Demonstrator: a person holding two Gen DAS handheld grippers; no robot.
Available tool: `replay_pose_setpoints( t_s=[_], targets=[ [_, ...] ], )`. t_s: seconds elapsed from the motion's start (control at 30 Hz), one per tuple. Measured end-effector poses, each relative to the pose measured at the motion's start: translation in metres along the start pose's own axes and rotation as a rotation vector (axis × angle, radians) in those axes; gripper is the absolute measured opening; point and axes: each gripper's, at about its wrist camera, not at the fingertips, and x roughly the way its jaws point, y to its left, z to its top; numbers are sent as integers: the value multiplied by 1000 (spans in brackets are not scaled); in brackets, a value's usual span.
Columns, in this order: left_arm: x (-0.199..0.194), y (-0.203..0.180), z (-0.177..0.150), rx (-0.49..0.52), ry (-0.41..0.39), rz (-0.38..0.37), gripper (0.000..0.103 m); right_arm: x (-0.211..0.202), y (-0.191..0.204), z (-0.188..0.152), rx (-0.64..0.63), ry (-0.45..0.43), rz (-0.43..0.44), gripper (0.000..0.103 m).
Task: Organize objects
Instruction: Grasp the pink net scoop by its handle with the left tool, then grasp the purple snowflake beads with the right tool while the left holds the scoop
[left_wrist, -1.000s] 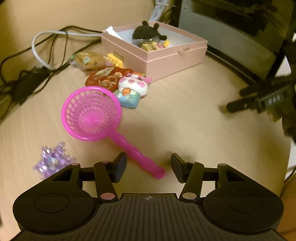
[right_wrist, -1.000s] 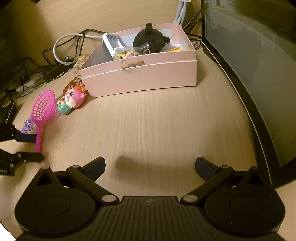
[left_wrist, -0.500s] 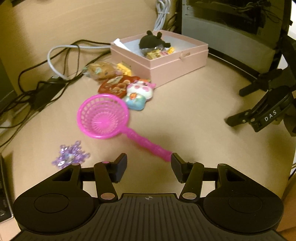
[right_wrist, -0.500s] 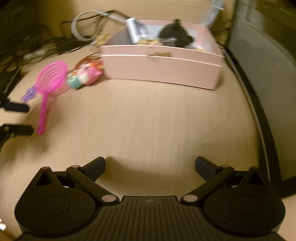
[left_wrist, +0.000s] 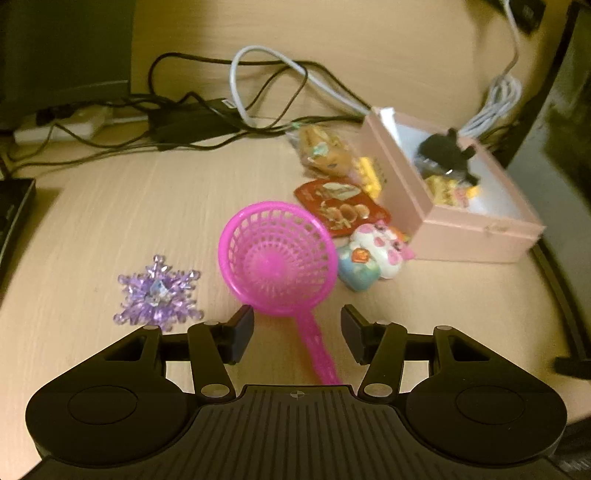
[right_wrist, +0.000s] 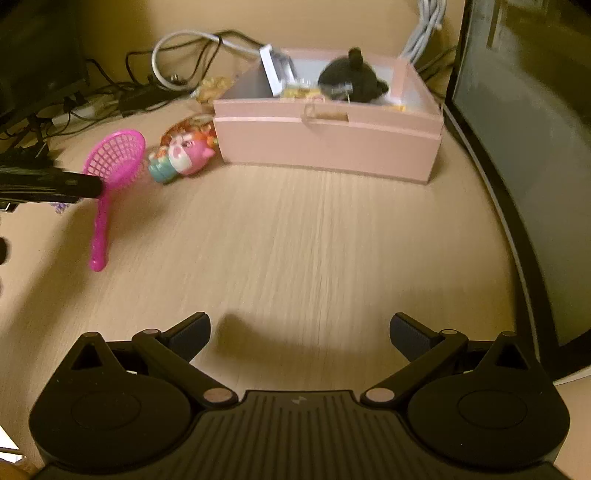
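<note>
Both grippers released: left gripper (left_wrist: 297, 334) straddles pink strainer (left_wrist: 277, 258) handle w/o touching; right gripper (right_wrist: 299, 334) empty.

Left wrist view looked forward and steeply down along the left gripper (left_wrist: 297, 334), close above the desk (left_wrist: 110, 229). The pink strainer (left_wrist: 277, 258) lay just ahead of the fingertips, its handle running back between them; the pink box (left_wrist: 465, 236) sat farther ahead to the right.

Right wrist view also looked forward and down along the right gripper (right_wrist: 299, 336), from farther back: bare desk (right_wrist: 295, 240) ahead of the fingertips, the pink box (right_wrist: 328, 144) well ahead, the pink strainer (right_wrist: 114, 158) far ahead to the left.

Both views shared strainer, box and pig toy (left_wrist: 376, 254) (right_wrist: 181, 158). The left gripper's fingers (right_wrist: 70, 182) entered the right view at its left edge.
</note>
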Motion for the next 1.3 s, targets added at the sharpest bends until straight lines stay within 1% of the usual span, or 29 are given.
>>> replay_pose_setpoints(
  t_s=[0.1,0.17,0.2,0.23,0.27,0.3,0.37,0.5,0.6,0.67,0.73,0.87,0.97,1.03,1.17,1.23,1.3],
  targets=[
    [11,-10,-2,14,-2,53,57,-12,5,0,-32,-50,-21,103],
    [16,-15,-5,29,-11,69,55,-19,7,2,-49,-76,-33,103],
    [17,-19,-7,49,-32,84,50,-21,8,2,-55,-88,-41,103],
    [17,-22,-9,62,-49,99,30,-24,8,2,-59,-100,-48,103],
    [17,-23,-11,70,-64,112,18,-25,8,3,-64,-109,-53,103],
    [17,-24,-12,73,-75,128,16,-27,9,2,-68,-117,-59,103],
    [16,-23,-15,78,-91,134,16,-29,9,1,-80,-130,-70,103],
    [4,-13,-20,37,-100,88,16,-31,13,-3,-127,-153,-90,103],
    [-17,-2,-23,0,-119,70,16,-27,18,-2,-165,-153,-77,103],
    [-35,11,-25,-44,-138,66,16,-22,24,0,-187,-149,-56,103],
    [-55,30,-29,-102,-166,85,16,-15,33,5,-207,-144,-26,103],
    [-91,77,-38,-239,-202,165,16,-2,60,20,-253,-145,62,103],
    [-114,109,-47,-339,-211,226,16,9,89,37,-301,-138,156,103],
    [-127,124,-53,-399,-230,249,16,20,112,49,-324,-121,221,103],
    [-142,135,-57,-450,-255,259,16,46,158,69,-340,-72,320,103],
    [-145,137,-57,-460,-261,256,16,59,179,78,-350,-52,351,103],
    [-148,136,-58,-462,-265,251,16,69,195,84,-357,-42,363,103]
  ],
)
